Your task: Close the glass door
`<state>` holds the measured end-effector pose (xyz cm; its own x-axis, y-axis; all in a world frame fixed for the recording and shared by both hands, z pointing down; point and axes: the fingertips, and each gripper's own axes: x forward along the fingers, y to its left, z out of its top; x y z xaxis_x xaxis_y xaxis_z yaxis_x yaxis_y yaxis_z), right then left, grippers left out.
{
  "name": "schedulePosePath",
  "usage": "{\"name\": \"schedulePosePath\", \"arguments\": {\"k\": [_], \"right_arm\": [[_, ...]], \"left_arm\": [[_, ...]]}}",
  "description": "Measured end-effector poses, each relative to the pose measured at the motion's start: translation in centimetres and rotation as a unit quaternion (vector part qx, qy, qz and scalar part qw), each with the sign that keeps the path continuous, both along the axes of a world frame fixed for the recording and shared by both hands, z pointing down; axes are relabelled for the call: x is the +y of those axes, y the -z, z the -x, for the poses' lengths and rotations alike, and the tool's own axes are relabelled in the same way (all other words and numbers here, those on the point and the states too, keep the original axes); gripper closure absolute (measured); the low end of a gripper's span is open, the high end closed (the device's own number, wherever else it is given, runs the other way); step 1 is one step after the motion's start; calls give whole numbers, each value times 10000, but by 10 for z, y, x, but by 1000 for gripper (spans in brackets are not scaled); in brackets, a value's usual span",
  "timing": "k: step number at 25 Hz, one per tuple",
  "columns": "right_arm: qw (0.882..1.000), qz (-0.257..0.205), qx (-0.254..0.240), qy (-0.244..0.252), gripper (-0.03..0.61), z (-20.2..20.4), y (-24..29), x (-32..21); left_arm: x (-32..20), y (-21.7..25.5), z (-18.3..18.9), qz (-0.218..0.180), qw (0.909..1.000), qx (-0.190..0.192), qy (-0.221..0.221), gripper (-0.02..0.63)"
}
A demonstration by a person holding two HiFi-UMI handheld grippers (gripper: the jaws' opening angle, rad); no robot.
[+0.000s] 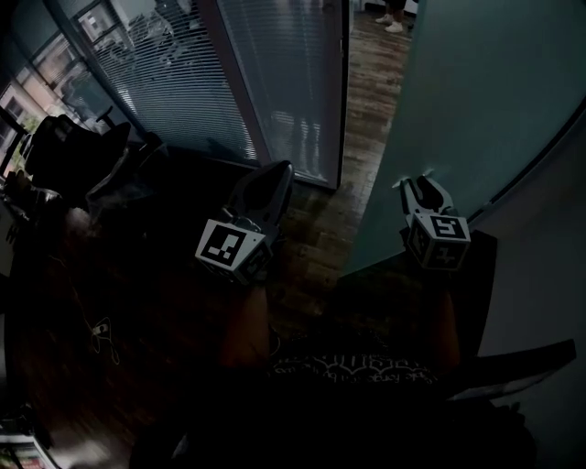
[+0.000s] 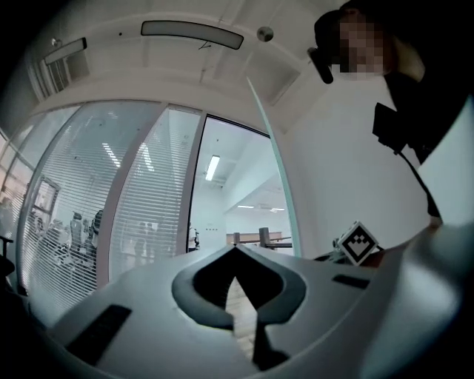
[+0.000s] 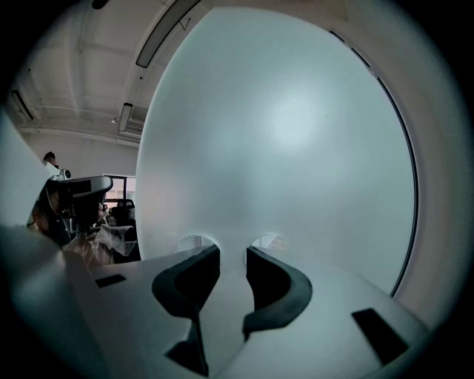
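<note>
Held the left gripper nearest, at 7 o'clock of the head view's centre, pointed toward 1 o'clock. In its own view, read the left gripper as closed tip to tip, with nothing pinched.

Held the right gripper at 4 o'clock of centre, pointed toward 12 o'clock. In its own view, read the right gripper as parted by a moderate gap, with nothing in that gap. Found its tips right at the frosted face of the glass door; could not tell touching from just short.

Saw that glass door across nearly all of the right gripper view, from 10 o'clock round to 4 o'clock. Found it swung open, spread over 1 to 3 o'clock of the head view. Caught the glass door edge-on near 12 o'clock in the left gripper view.

Farther off, saw wooden floor through the doorway toward 12 o'clock, beside a dark door frame. Saw slatted blinds behind glazing at 11 o'clock. Farthest, at the top edge near 12 o'clock, made out a pair of light shoes.
</note>
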<state>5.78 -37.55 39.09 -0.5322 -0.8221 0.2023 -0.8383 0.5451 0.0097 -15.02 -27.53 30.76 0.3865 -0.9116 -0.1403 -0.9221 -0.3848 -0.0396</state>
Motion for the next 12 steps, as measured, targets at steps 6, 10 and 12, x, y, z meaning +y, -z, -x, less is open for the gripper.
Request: {"name": "schedulePosePath", "arguments": {"k": [6,10,12], "right_arm": [[9998,-45,-8,-196,465,3,2,-11],[9996,-47,-3,-281,465,18,0,-32],[9995,-42,3,-308,465,36,0,-52]], "left_arm": [[-8,3,8,-57,9999,-47,-97,612],[-25,1,31,-30,9999,-98,-5,612],[-43,0,54,-3,9999,-97,72,612]]}}
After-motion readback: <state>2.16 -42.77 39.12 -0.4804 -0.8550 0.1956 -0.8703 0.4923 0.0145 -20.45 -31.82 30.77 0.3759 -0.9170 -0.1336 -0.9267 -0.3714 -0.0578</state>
